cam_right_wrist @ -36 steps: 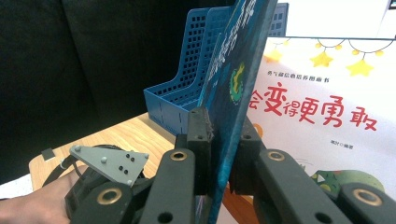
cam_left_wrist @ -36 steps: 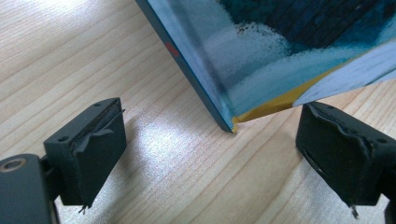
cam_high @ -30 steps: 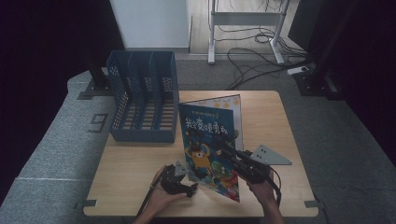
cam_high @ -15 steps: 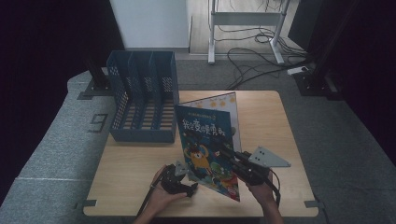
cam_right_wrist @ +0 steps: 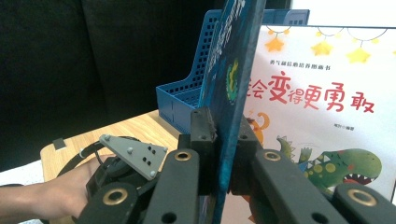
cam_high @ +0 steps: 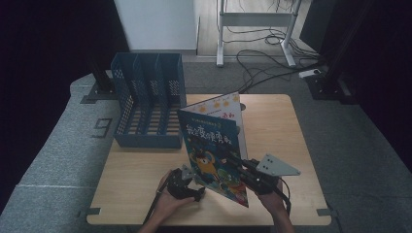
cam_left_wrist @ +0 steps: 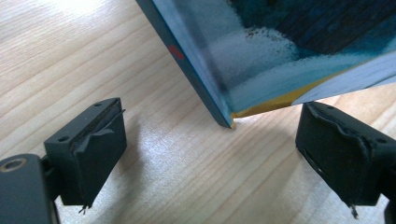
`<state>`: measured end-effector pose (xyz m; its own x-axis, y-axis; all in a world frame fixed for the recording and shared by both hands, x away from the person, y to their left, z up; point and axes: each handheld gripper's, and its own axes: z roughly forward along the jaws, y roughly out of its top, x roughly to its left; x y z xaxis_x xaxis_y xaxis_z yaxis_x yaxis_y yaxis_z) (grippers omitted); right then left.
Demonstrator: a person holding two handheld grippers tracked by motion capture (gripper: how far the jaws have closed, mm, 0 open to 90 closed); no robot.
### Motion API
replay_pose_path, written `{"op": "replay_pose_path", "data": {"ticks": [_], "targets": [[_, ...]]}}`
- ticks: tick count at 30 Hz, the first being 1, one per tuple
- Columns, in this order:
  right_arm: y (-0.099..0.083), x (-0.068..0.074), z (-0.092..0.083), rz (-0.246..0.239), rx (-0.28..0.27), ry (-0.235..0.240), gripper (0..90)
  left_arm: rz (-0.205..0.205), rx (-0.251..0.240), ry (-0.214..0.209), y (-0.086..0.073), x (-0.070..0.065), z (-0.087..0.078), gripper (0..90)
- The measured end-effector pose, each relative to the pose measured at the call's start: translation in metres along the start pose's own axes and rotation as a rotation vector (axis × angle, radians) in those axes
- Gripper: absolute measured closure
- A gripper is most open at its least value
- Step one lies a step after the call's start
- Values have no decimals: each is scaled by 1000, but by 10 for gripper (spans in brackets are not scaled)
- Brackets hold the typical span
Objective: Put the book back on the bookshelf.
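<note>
Nearest us, our left gripper (cam_high: pixel 194 187) rests low on the pale wooden table (cam_high: pixel 272 121), jaws spread wide around the lower corner of the thin blue-covered picture book (cam_high: pixel 214 155). Our right gripper (cam_high: pixel 233 162) pinches that book upright. Behind stands a white-covered dinosaur book (cam_right_wrist: pixel 322 112), then the blue perforated plastic file rack (cam_high: pixel 148 104).

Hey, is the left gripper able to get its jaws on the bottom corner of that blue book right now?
Probably yes. The left gripper is open, and the blue book's bottom corner hangs just ahead between its jaws, nothing between them. The right gripper holds the book's edge.
</note>
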<state>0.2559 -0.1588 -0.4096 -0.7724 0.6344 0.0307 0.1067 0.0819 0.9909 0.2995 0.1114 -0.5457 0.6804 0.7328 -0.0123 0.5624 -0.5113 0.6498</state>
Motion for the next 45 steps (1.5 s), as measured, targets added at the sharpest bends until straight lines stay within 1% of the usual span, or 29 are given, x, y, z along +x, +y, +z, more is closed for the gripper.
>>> {"op": "replay_pose_path", "data": {"ticks": [12,19,20,21,22,23,24,26,28,31,35,39,42,44,45], "targets": [[-1,0,-2,-18,25,11,834,-22,-7,19,5,7,5,85],[-3,-3,-4,-21,61,13,833,-40,-18,35,5,10,6,85],[-3,-4,-3,-25,75,14,835,-65,-45,54,3,12,5,113],[-5,-4,-1,-40,96,10,837,-89,-59,46,2,16,4,156],[-5,-5,-1,-30,88,18,838,-111,-64,53,1,21,2,155],[-6,-6,-2,-28,90,16,838,-115,-63,67,0,24,2,169],[-6,-6,-2,-26,90,20,838,-129,-67,82,-1,27,0,184],[-6,-7,-2,-31,88,21,838,-147,-73,82,-2,30,-1,204],[-6,-8,-2,-30,88,24,838,-146,-74,80,-2,31,-1,207],[-8,-10,-3,-22,83,31,838,-141,-77,65,-2,30,-1,206],[-9,-14,-5,-18,87,40,837,-137,-92,51,-2,30,-1,203],[-12,-17,-6,-21,86,31,825,-138,-130,32,2,29,-7,203],[-14,-20,-9,-16,95,19,810,-116,-156,22,10,31,-18,197],[-16,-23,-10,-9,102,16,804,-123,-204,14,18,34,-28,196],[-18,-25,-11,-2,105,18,803,-123,-218,11,19,35,-31,194]]}}
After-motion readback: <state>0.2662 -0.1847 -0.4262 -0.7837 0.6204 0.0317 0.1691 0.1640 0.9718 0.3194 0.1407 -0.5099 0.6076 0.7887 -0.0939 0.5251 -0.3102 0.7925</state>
